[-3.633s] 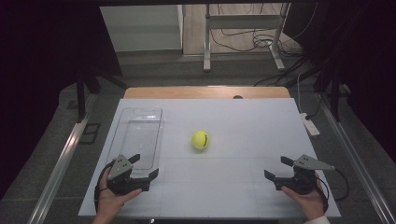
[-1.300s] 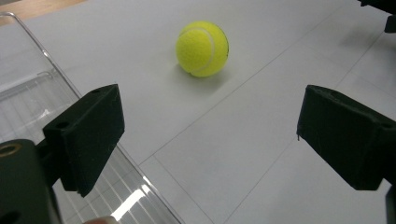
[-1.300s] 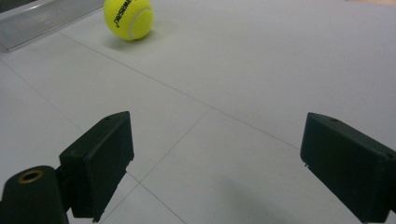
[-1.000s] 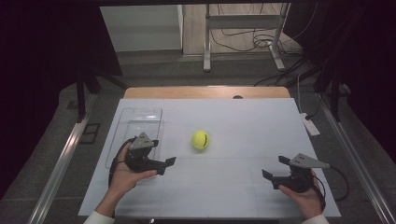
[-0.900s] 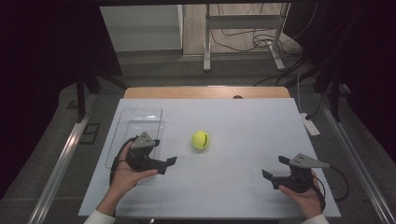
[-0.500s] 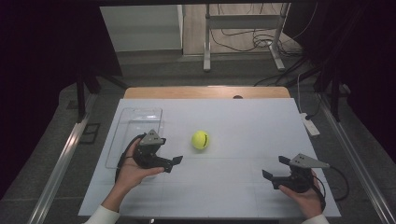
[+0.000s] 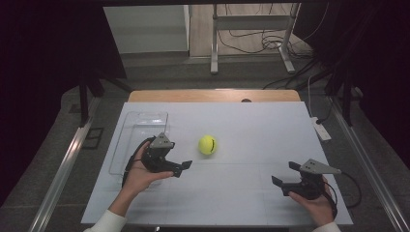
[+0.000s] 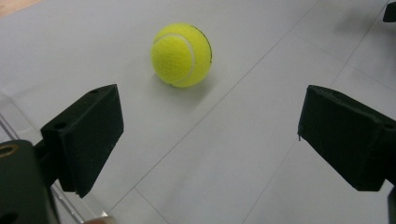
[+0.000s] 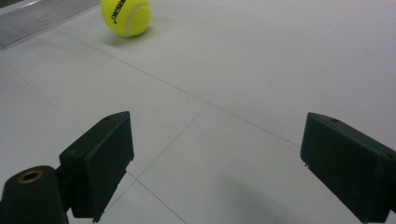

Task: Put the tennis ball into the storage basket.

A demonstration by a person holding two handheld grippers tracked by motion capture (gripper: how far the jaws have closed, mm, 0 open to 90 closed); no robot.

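Gaping wide, the left gripper (image 7: 183, 166) faces the tennis ball (image 7: 207, 144) (its print probably hidden).

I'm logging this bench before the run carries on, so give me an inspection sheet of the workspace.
Surface: white table, thin seam lines.
Job's things: yellow tennis ball resting free; clear tray at left.
Clutter: white power strip at right edge.
Grippers: left hand-held gripper open, aimed at the ball, short of it; right hand-held gripper open, low at right.
Cables: black cable trailing from right hand-held gripper; floor cables beyond.
Surroundings: dark curtains, metal stand legs.
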